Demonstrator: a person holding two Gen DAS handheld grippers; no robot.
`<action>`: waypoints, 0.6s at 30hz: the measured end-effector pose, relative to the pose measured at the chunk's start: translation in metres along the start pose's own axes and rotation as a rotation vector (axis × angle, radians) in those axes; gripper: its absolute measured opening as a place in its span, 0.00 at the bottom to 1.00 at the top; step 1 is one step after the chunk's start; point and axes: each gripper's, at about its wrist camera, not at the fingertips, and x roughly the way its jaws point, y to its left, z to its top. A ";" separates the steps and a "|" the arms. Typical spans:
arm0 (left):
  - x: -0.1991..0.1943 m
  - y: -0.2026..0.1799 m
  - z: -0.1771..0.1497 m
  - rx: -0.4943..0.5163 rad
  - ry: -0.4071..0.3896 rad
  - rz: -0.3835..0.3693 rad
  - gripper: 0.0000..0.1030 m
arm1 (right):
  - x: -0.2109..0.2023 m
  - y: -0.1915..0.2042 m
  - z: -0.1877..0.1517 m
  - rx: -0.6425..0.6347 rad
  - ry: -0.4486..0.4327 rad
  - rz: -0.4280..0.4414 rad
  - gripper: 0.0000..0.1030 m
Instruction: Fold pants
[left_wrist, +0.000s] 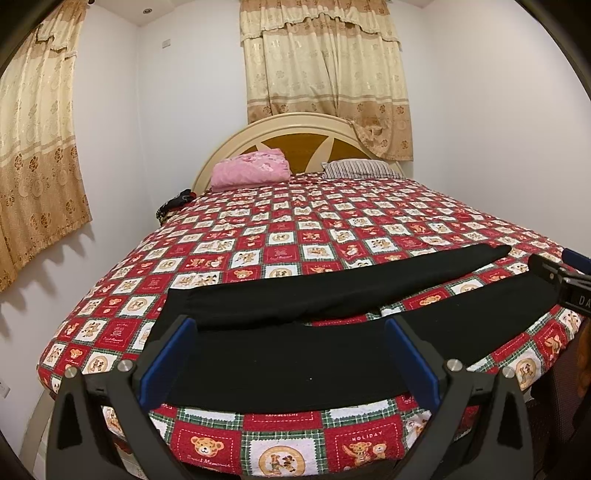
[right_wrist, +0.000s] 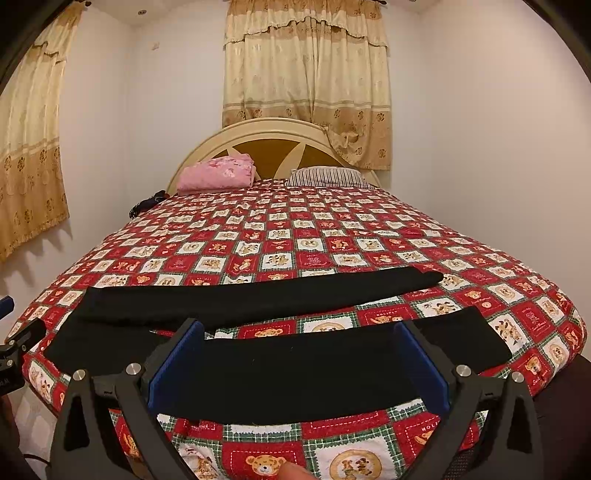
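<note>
Black pants (left_wrist: 295, 354) lie flat across the near end of the bed, waist at the left, two legs spread apart toward the right. They also show in the right wrist view (right_wrist: 295, 369). My left gripper (left_wrist: 290, 362) is open above the waist and upper part of the near leg. My right gripper (right_wrist: 299, 363) is open above the near leg, further toward its hem. Neither holds cloth. The right gripper shows at the right edge of the left wrist view (left_wrist: 565, 280). The left gripper shows at the left edge of the right wrist view (right_wrist: 14, 350).
The bed has a red patchwork bear-print cover (left_wrist: 295, 229). A folded pink blanket (left_wrist: 251, 168) and a striped pillow (left_wrist: 362, 168) lie at the headboard. Dark items (left_wrist: 173, 205) sit at the bed's far left edge. Curtains hang behind and to the left.
</note>
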 end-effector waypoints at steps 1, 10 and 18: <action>0.000 0.000 0.000 0.000 0.000 0.001 1.00 | 0.000 0.000 -0.001 0.000 0.001 0.001 0.99; 0.001 0.001 -0.001 -0.003 -0.002 0.001 1.00 | 0.000 0.002 -0.001 -0.001 0.002 0.000 0.99; 0.001 0.002 -0.002 -0.008 0.000 0.003 1.00 | 0.000 0.003 -0.001 -0.003 0.005 0.001 0.99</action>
